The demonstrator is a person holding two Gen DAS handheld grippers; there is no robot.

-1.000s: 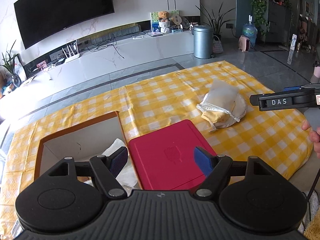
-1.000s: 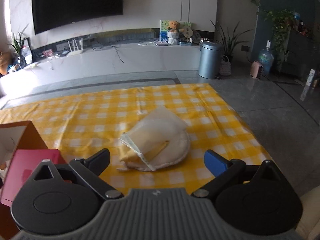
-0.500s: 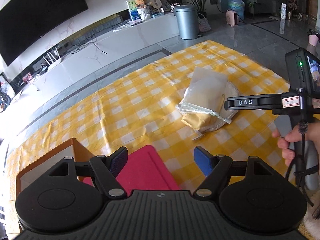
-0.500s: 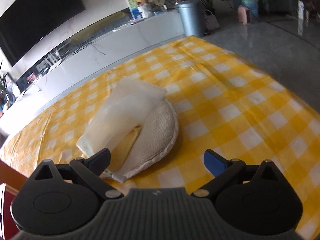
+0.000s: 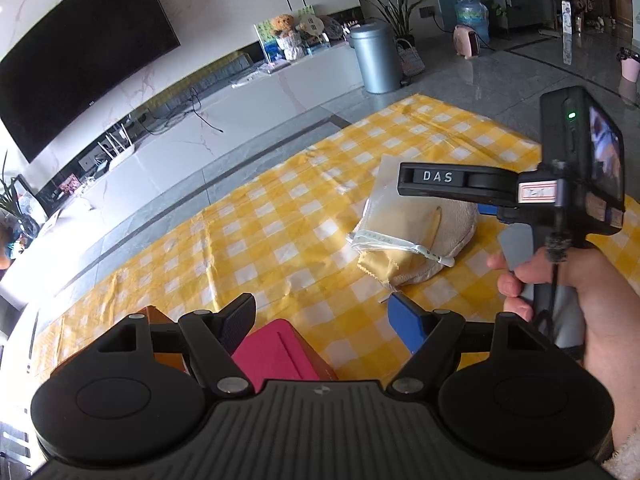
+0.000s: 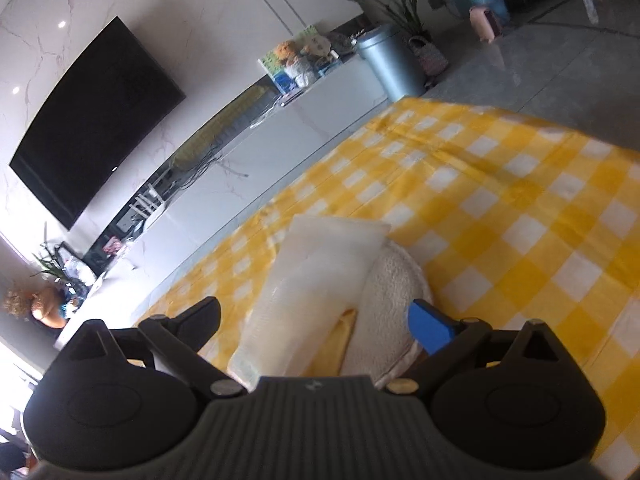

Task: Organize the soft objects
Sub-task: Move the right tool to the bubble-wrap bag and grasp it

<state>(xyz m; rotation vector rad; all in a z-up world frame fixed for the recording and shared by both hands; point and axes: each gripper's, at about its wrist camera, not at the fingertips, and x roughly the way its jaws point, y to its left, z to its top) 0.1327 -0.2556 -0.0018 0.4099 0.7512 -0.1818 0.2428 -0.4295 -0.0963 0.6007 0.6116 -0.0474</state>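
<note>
A clear zip bag [image 6: 316,280] with a yellow cloth [image 5: 380,266] inside lies on a round cream cushion [image 6: 396,292] on the yellow checked cloth [image 6: 520,216]. My right gripper [image 6: 316,316] is open and hovers low over the bag, its fingers on either side of it. In the left wrist view the bag [image 5: 396,216] and cushion [image 5: 452,224] lie right of centre, partly hidden by the right gripper's body [image 5: 520,188]. My left gripper [image 5: 324,320] is open and empty, above the red lid [image 5: 276,352].
A red lid and a brown box edge [image 5: 160,316] sit at the near left under my left gripper. Beyond the checked cloth are a white TV bench [image 5: 240,120] and a grey bin [image 5: 376,60]. The cloth's right edge drops to the floor.
My right gripper has moved forward and down over the bag and cushion, staying open. My left gripper has swung right, so the box has slid out of view.
</note>
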